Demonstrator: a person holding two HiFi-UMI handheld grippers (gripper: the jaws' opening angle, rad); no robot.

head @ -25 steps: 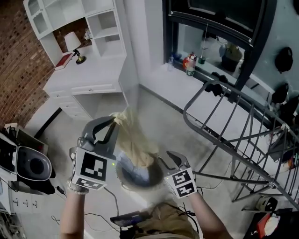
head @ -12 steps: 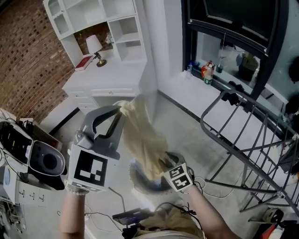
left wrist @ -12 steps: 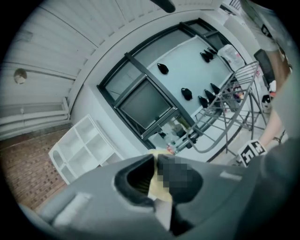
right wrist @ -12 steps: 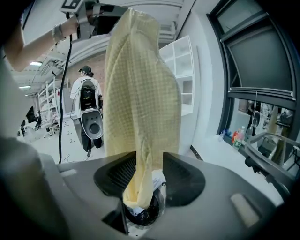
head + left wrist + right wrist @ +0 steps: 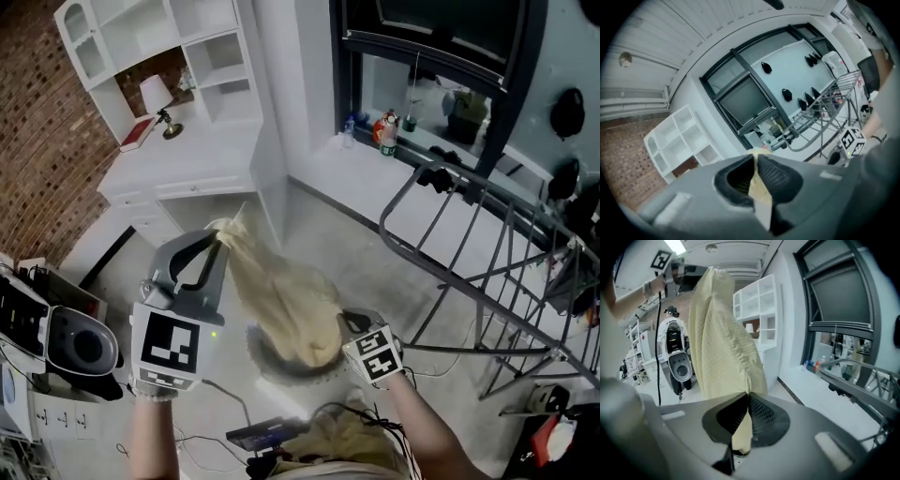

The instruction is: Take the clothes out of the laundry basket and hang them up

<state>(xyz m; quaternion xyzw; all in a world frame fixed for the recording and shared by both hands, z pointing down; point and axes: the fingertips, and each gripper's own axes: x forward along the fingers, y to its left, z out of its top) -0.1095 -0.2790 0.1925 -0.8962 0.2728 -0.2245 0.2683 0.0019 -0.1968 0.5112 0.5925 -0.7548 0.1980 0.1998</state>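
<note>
A pale yellow garment [image 5: 281,300] hangs stretched between my two grippers above the round laundry basket [image 5: 267,361] on the floor. My left gripper [image 5: 221,234] is raised and shut on the garment's top end [image 5: 757,180]. Lower right, my right gripper [image 5: 343,321] is shut on the garment's lower edge; the cloth [image 5: 724,343] rises from between its pads [image 5: 761,416] and a fold pokes out below them. The grey drying rack [image 5: 487,253] stands to the right.
A white desk with shelves [image 5: 178,141] and a lamp [image 5: 155,94] stands at the back left by a brick wall. Bottles [image 5: 384,131] sit on the window ledge. A machine [image 5: 66,342] and cables lie at the left on the floor.
My right gripper has reached into the hanging garment and closed on its lower edge. My left gripper has stayed raised, holding the top end.
</note>
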